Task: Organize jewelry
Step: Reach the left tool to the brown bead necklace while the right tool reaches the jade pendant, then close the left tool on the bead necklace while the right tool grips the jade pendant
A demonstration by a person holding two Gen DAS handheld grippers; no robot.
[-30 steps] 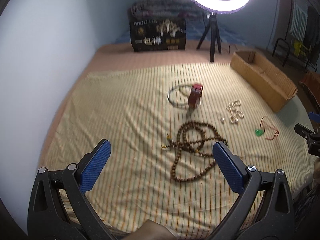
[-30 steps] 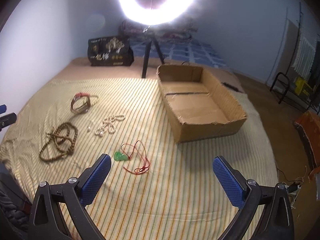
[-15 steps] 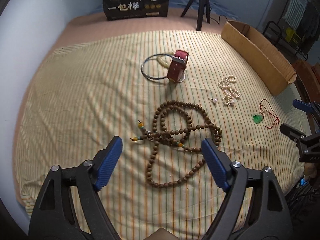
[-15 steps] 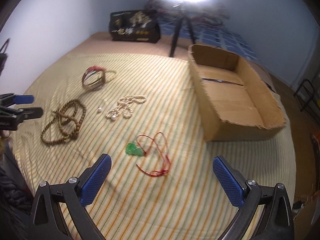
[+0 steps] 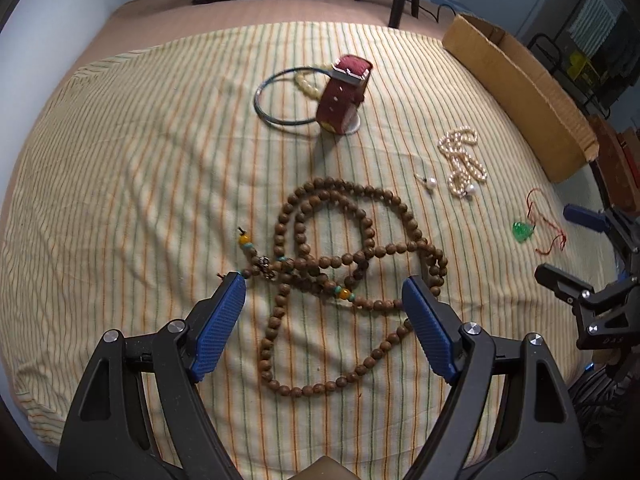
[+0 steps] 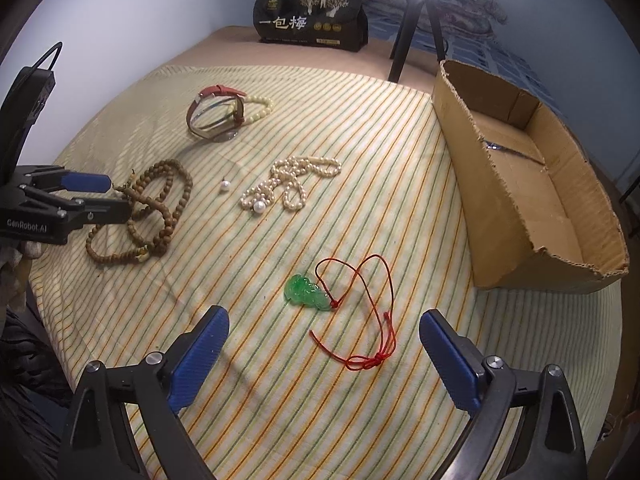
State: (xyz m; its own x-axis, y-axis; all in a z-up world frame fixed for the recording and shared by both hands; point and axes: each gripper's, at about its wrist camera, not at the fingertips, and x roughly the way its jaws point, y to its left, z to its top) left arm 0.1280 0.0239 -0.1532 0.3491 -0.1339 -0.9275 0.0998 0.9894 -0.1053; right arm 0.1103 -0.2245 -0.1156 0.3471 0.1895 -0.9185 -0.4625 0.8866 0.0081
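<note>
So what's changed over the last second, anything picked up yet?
Nothing held. Both grippers dipped toward the bed: left gripper now straddles the wooden bead necklace, right gripper, closing slightly, frames the green pendant. All jewelry and the cardboard box lie unmoved.

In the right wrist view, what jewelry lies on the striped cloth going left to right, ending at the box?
Wooden bead strand → loose pearl → pearl necklace → green pendant → cardboard box.
</note>
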